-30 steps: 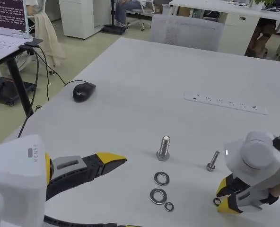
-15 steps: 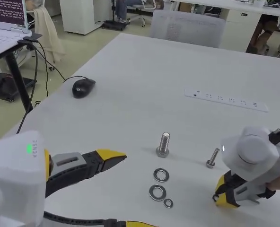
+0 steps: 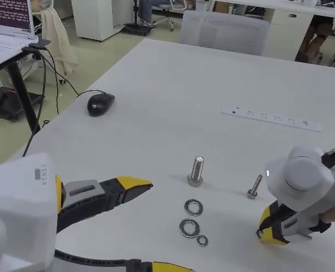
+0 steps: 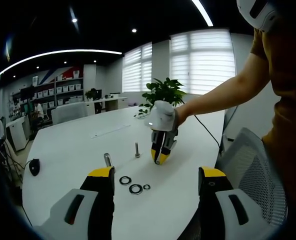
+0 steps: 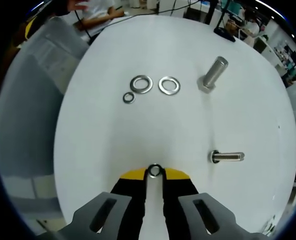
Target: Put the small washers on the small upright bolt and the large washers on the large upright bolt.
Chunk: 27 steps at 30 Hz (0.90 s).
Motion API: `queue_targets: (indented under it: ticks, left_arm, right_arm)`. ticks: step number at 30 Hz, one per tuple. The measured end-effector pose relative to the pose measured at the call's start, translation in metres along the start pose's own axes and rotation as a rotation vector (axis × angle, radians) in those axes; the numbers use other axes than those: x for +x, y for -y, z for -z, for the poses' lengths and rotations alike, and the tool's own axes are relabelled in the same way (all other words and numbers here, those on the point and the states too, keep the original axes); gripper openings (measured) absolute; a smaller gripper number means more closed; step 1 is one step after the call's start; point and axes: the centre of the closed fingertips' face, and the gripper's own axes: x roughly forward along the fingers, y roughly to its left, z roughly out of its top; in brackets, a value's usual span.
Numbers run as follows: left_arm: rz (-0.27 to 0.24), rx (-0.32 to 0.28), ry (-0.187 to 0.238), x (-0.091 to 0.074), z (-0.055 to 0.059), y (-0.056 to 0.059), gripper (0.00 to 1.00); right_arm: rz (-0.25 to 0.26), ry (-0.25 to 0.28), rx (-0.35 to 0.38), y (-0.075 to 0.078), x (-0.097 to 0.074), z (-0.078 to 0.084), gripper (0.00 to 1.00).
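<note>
The large upright bolt (image 3: 196, 171) stands mid-table, and the small bolt (image 3: 254, 187) stands to its right. In front of the large bolt lie two large washers (image 3: 193, 207) (image 3: 189, 228) and one small washer (image 3: 202, 241). My right gripper (image 3: 265, 234) points down at the table just in front of the small bolt (image 5: 227, 157), shut on a second small washer (image 5: 155, 170) pinched between its yellow tips. My left gripper (image 3: 151, 225) hovers open at the lower left, nothing between its jaws, aimed toward the washers (image 4: 136, 188) and the right gripper (image 4: 160, 150).
A white power strip (image 3: 270, 120) lies further back on the table, and a black mouse (image 3: 101, 103) with its cable sits at the left edge. A laptop (image 3: 6, 22) on a stand is off the table's left side. A grey chair (image 3: 224, 35) stands at the far edge.
The small washer that lay by my right gripper's tips is now pinched between them. That gripper has shifted slightly. The left gripper has stayed open in place.
</note>
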Motion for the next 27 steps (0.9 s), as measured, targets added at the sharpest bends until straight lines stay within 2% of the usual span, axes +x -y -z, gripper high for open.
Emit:
queue_targets:
  ticks: [5,12,19,27]
  left_arm:
    - [0.005,0.001,0.000,0.001,-0.001,0.001,0.67]
    - [0.011,0.005,-0.002,0.004,0.001,-0.001,0.67]
    - [0.013,0.005,-0.001,0.004,-0.001,0.000,0.67]
    - [0.012,-0.001,-0.004,0.005,0.000,-0.001,0.67]
  right_arm:
    - [0.020,-0.005,-0.003,0.007,-0.013,0.002,0.11]
    - [0.079,0.008,0.003,0.029,-0.038,0.000,0.11]
    - [0.113,0.018,0.000,0.041,-0.051,-0.007,0.11]
    - [0.169,0.043,-0.006,0.065,-0.064,-0.023,0.12]
